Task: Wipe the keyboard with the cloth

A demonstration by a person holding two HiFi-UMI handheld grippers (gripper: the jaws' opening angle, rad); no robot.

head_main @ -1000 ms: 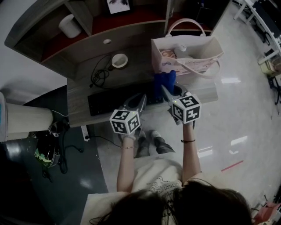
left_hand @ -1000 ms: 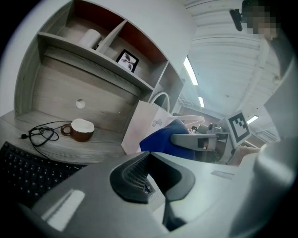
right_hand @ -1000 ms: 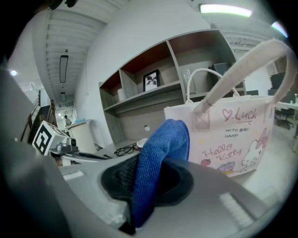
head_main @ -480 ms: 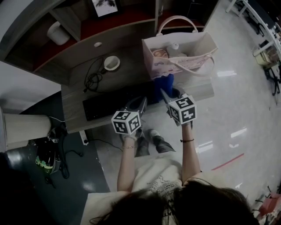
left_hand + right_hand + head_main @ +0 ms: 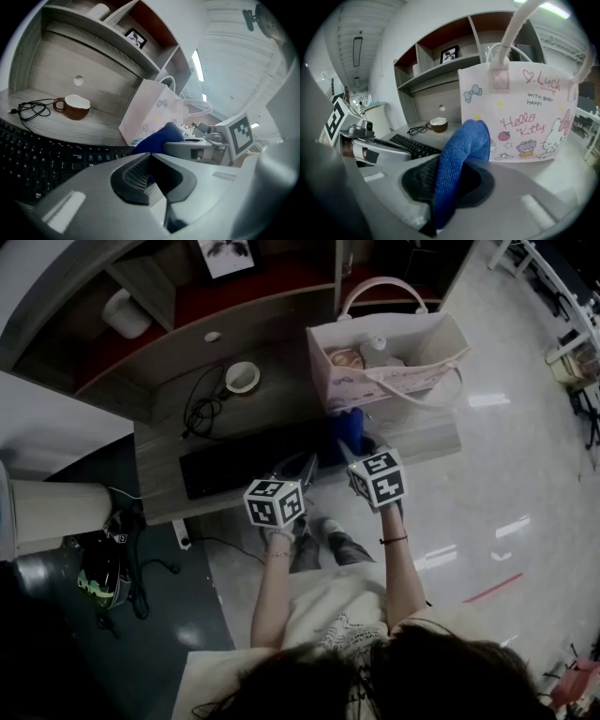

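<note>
Nearest, arms: both forearms reached forward side by side, a hand under each marker cube; the two grippers sat near each other at the front edge of the desk (image 5: 157, 474).
Left gripper (image 5: 149, 157): jaws pressed together at the tips, nothing between them; it hung over the right part of the keyboard (image 5: 234, 463).
Right gripper (image 5: 443, 180): pinching the blue cloth (image 5: 464, 150), which stood up out of the jaws in a folded hump; at the keyboard's right end.
Room: bare desk lay behind the keyboard on the left; on the right the pink bag (image 5: 384, 371) stood just beyond the cloth.
Farther: a brown cup (image 5: 72, 107) beside a black cable (image 5: 30, 108); shelves (image 5: 93, 28) behind.
Views: only the right gripper view showed the bag's print; the head view alone showed the floor (image 5: 487, 484) past the desk's right edge.
</note>
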